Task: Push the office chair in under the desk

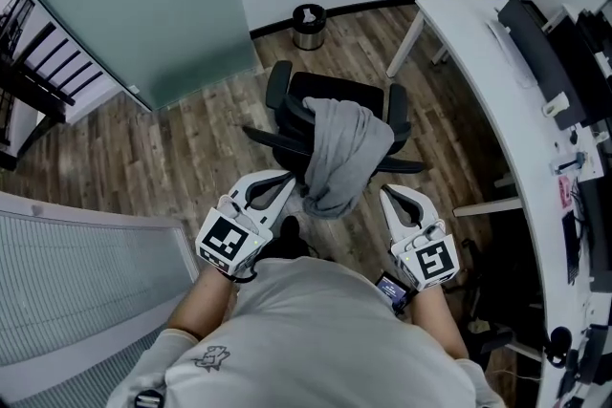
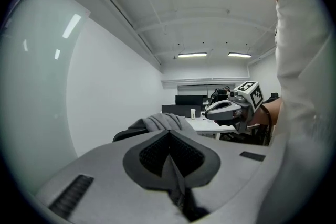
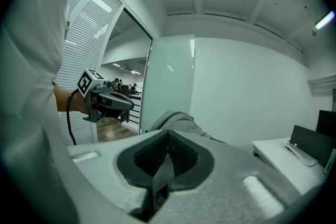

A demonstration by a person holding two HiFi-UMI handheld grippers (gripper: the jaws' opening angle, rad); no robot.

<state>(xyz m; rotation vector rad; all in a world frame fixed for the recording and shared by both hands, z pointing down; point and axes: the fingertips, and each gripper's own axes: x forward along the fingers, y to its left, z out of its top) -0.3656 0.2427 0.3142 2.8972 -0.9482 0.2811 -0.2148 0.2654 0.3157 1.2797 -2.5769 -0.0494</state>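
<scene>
Clenched shut and empty, the left gripper [image 1: 279,186] and right gripper [image 1: 392,198] flank a grey garment [image 1: 342,153] draped over the office chair [image 1: 335,93]; whether either touches it cannot be told. The garment hides most of the backrest, and the wheels are hard to make out. Each gripper's cube [image 1: 228,242] carries a black-and-white square marker. The chair stands on the wood floor [image 1: 191,139] beside the white desk [image 1: 473,62], not under it. Its back is turned to the person and its seat faces the bin [image 1: 308,26].

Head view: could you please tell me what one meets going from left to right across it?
Frosted glass partition, left claw, black office chair draped with grey cloth, right claw, white curved desk.
</scene>
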